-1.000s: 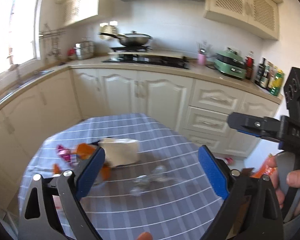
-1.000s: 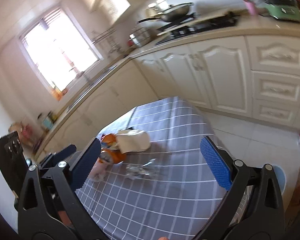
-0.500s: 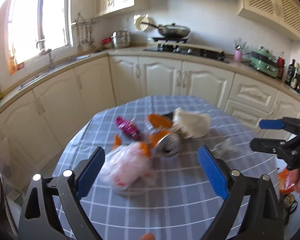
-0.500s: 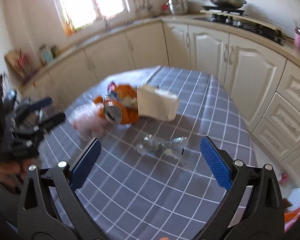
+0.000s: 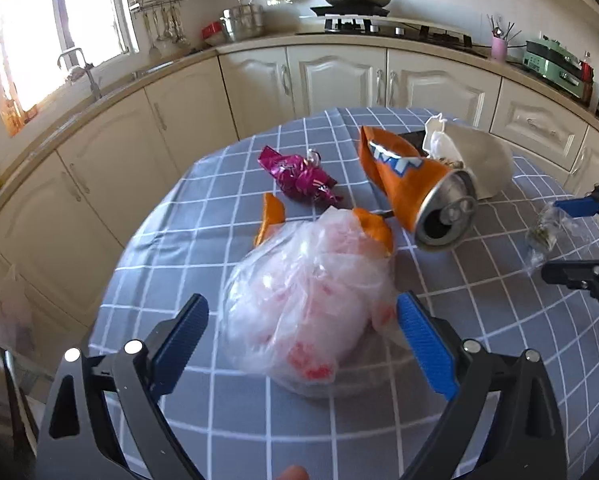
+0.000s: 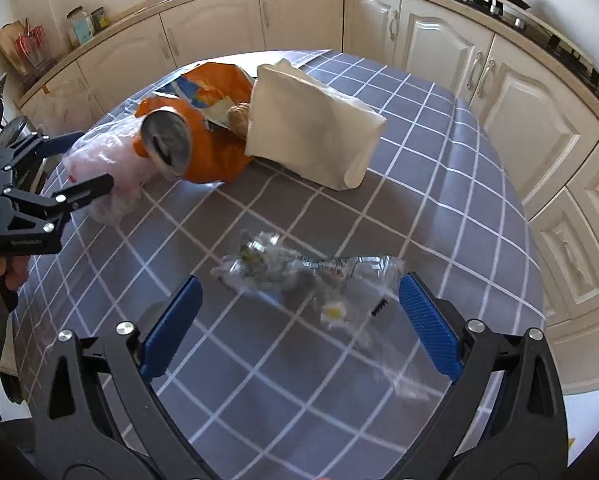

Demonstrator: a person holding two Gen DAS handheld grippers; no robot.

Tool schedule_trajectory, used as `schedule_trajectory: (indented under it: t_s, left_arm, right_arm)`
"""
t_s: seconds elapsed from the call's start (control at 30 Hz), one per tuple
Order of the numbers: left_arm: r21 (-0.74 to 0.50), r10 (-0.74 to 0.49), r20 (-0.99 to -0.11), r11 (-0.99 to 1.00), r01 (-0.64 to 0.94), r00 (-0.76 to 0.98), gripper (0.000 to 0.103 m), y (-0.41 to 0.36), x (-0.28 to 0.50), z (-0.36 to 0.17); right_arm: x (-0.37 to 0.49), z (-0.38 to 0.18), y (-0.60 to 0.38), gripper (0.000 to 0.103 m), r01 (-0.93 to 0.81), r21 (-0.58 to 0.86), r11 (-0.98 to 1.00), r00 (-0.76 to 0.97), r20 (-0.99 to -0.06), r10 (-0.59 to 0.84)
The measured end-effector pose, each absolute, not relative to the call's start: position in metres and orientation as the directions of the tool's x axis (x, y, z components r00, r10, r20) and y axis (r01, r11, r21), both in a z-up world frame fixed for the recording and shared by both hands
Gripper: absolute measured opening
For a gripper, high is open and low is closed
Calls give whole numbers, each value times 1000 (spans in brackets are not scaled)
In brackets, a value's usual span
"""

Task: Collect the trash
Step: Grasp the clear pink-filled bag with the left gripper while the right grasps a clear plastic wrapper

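Trash lies on a table with a grey checked cloth [image 5: 171, 248] [image 6: 459, 152]. My left gripper [image 5: 303, 332] [image 6: 81, 164] is open and straddles a crumpled clear plastic bag with pink print [image 5: 307, 292] [image 6: 115, 160]; its pads do not press on the bag. Behind the bag lie an orange drink can [image 5: 423, 196] [image 6: 179, 148], a magenta wrapper [image 5: 299, 176] and a white paper bag [image 5: 479, 160] [image 6: 311, 128]. My right gripper [image 6: 299, 320] [image 5: 567, 240] is closing, with a crumpled clear wrapper [image 6: 299, 268] [image 5: 543, 232] lying just ahead between its fingers, untouched.
Orange scraps [image 5: 273, 216] and an orange snack bag [image 6: 215, 80] lie beside the can. Cream cabinets [image 5: 339, 76] and a counter with a hob [image 5: 379, 28] wrap around the table. The table's round edge drops off at left and right.
Both grippers have come down and in toward the table. The left one now sits around the plastic bag; the right one has rolled and hangs over the clear wrapper.
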State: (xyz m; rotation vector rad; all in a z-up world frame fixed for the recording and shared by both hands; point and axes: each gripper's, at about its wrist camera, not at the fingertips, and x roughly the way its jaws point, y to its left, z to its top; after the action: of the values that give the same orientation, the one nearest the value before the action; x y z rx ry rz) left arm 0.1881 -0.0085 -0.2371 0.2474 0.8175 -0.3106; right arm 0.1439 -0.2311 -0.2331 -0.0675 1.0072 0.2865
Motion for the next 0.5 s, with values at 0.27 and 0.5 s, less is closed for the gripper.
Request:
schedule_trajectory:
  t_s: [0.27, 0.5]
  left_arm:
    - [-11, -242, -764, 932, 362, 599, 56, -1, 195, -239]
    - [-10, -244, -765, 930, 368, 596, 58, 0, 174, -235]
  right_arm:
    - [141, -232, -220, 56, -302, 113, 947, 483, -838, 254]
    - [148, -223, -207, 68, -359, 68, 931, 498, -829, 253]
